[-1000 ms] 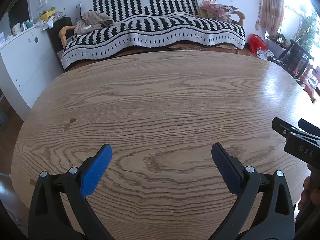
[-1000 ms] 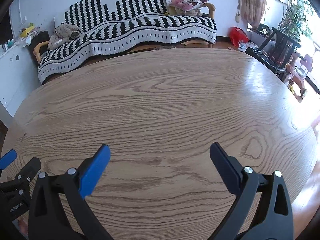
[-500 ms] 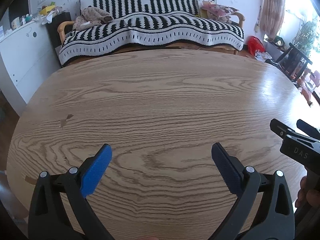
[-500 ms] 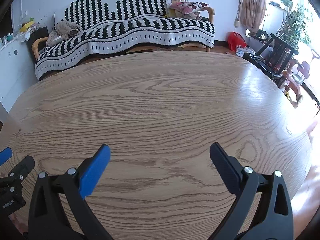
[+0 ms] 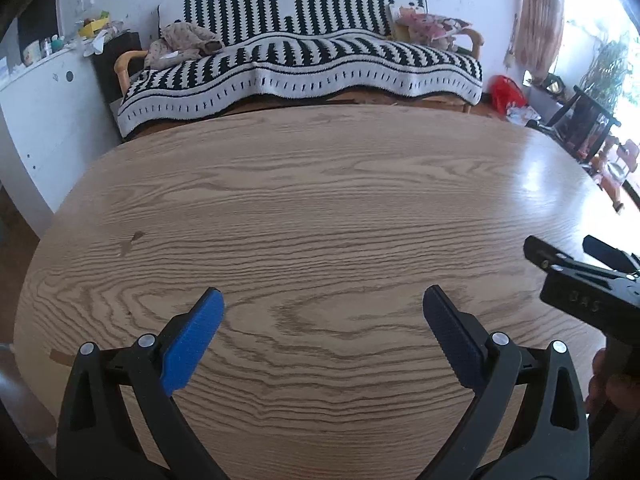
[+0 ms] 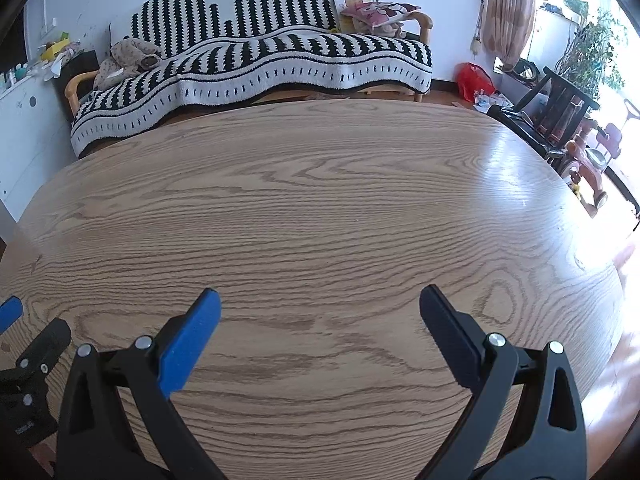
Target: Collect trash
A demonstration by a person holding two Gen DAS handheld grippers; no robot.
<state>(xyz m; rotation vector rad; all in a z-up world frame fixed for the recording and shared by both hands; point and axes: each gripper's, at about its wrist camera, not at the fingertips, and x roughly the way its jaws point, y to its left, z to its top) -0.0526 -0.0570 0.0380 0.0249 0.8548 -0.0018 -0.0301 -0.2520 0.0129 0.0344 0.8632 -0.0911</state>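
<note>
Meanwhile, against the frame a second before, both cameras had drawn back and risen a little, so more of the oval oak-grain wooden table point(image 5: 320, 208) showed and the sofa sat lower in view. The left gripper point(image 5: 323, 312), black with blue pads, hovered over the near part of the tabletop with its jaws spread wide and nothing between them; the right gripper point(image 6: 320, 310) hung likewise released and empty, just beside it. Each appeared at the edge of the other's view, and a person's fingers point(image 5: 608, 384) showed under the right one's handle. No trash could be seen on the table from either view; only a small dark mark point(image 5: 132, 240) marred the left part of the wood. Beyond the far edge stood a wooden-armed sofa under a black-and-white striped blanket point(image 5: 296, 64), with a red bag point(image 6: 474, 80) on the floor to its right, a white cabinet point(image 5: 48, 104) at left, and dark chairs point(image 6: 556, 108) by the bright window.
</note>
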